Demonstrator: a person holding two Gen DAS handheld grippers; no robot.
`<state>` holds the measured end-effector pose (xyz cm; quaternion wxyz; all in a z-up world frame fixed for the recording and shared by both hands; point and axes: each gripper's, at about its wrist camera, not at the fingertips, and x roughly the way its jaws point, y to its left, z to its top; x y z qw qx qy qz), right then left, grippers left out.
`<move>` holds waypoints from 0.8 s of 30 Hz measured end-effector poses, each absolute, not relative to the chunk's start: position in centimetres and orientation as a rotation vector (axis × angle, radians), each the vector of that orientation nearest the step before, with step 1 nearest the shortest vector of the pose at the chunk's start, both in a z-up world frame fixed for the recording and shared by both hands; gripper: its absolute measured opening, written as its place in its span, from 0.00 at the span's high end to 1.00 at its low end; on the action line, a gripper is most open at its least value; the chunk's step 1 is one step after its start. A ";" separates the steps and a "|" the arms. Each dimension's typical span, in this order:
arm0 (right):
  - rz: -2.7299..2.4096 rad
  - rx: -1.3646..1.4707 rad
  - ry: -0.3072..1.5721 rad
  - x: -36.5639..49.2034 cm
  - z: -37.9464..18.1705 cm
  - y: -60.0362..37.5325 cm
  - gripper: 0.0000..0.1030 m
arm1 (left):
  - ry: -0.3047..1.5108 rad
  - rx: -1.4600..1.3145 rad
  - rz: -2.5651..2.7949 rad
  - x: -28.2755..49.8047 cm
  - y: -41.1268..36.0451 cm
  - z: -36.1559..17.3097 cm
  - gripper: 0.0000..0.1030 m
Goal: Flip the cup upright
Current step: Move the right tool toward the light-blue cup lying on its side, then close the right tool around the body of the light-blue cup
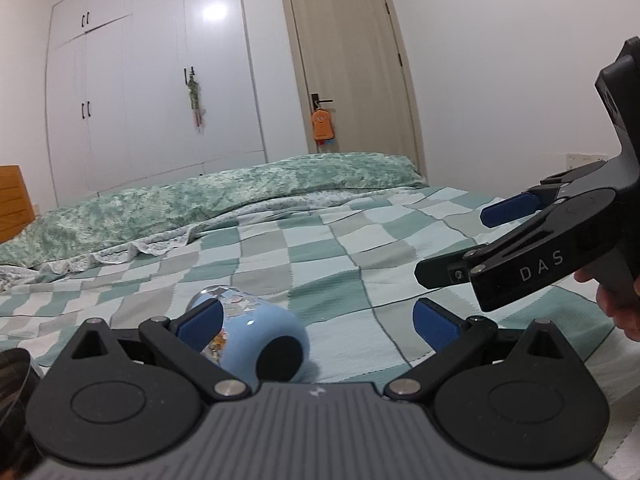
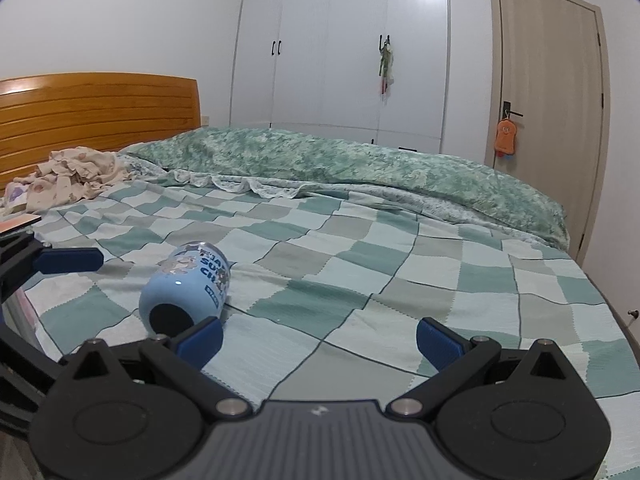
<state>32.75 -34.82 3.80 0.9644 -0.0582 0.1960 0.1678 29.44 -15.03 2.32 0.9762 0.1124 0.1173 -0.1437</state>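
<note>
The left gripper has its blue fingers spread wide and released, with the light blue cup lying on its side between them, close against the left-hand finger. Whether that pad touches the cup's wall cannot be told, since the finger covers part of the printed side. The cup's dark round end faces the left wrist camera (whether this is the mouth or the base is hard to make out).

The right gripper is likewise spread and holds nothing; in its own view the cup lies just beyond its left-hand finger, outside the gap. In the left wrist view the right gripper enters from the right edge, hovering above the checked bedspread, its upper body cut off by the frame; part of the person's hand shows on its handle.

The cup rests on the bedspread near the bed's near edge. Beyond lie a green quilt, a wooden headboard, white wardrobes and a door.
</note>
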 end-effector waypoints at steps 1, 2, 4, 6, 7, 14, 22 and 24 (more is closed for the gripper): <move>0.346 -0.116 0.400 32.8 3.9 -34.7 0.00 | 0.234 0.231 -0.284 29.4 -15.1 2.3 0.00; 0.354 -0.114 0.403 32.9 3.9 -34.6 0.00 | 0.231 0.235 -0.279 29.4 -15.0 2.3 0.00; 0.370 -0.106 0.412 33.0 4.1 -34.2 0.00 | 0.226 0.243 -0.271 29.3 -15.0 2.2 0.00; 0.391 -0.088 0.423 33.3 4.2 -33.7 0.00 | 0.229 0.251 -0.256 29.3 -14.8 2.1 0.00; 0.403 -0.077 0.430 33.6 4.3 -33.4 0.00 | 0.231 0.252 -0.251 29.4 -14.5 2.0 0.00; 0.475 -0.054 0.469 36.2 4.8 -29.2 0.00 | 0.235 0.283 -0.210 30.6 -11.0 2.2 0.00; 0.488 -0.066 0.553 40.2 4.4 -22.7 0.00 | 0.265 0.356 -0.146 32.8 -5.3 2.0 0.00; 0.475 -0.085 0.585 41.2 4.1 -21.2 0.00 | 0.288 0.380 -0.141 33.7 -4.0 1.7 0.00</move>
